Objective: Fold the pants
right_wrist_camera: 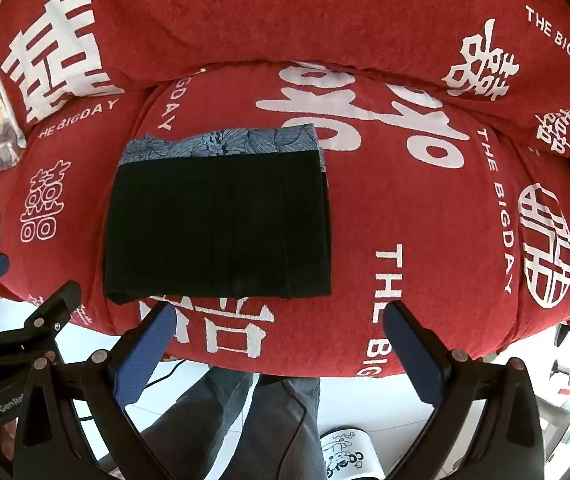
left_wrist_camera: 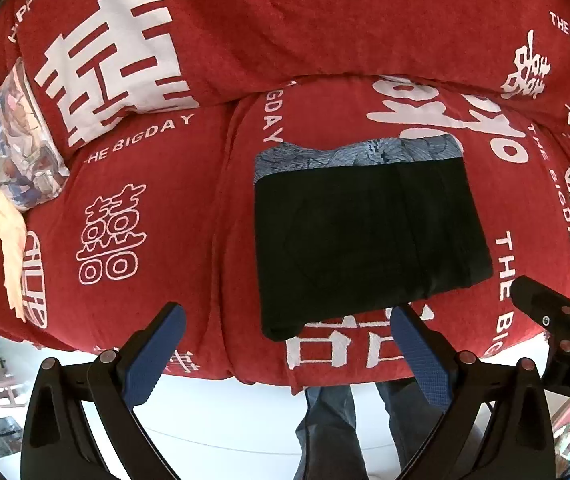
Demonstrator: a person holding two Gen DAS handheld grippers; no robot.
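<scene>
pants folded, both jaws off the cloth

pants [left_wrist_camera: 369, 236] lie as a compact black rectangle on the red sofa cover [left_wrist_camera: 157, 208], on the seat cushion just in front of the backrest. a grey patterned band, probably the waistband lining, shows along the edge of the pants nearest the backrest. the edges look squared and the layers stacked, so i judge the folding is at or near its last step.

my left gripper [left_wrist_camera: 285, 348] hangs just short of the near edge of the pants with its jaws spread wide and nothing between them. my right gripper [right_wrist_camera: 281, 340] does the same, jaws apart and empty, off the near edge of the pants.

if anything is left, i think it is one more fold or a smoothing press: i would need to pinch the near corners of the pants cleanly through all layers, since the near left corner looks slightly bunched.

the left view shows a patterned cushion [left_wrist_camera: 21, 148] and a pale cloth [left_wrist_camera: 3, 232] far to the left of the pants, plus part of my right gripper at the frame's edge. the right view shows a printed white mug [right_wrist_camera: 349, 456] on the floor below the pants, and the right side of the seat.
</scene>
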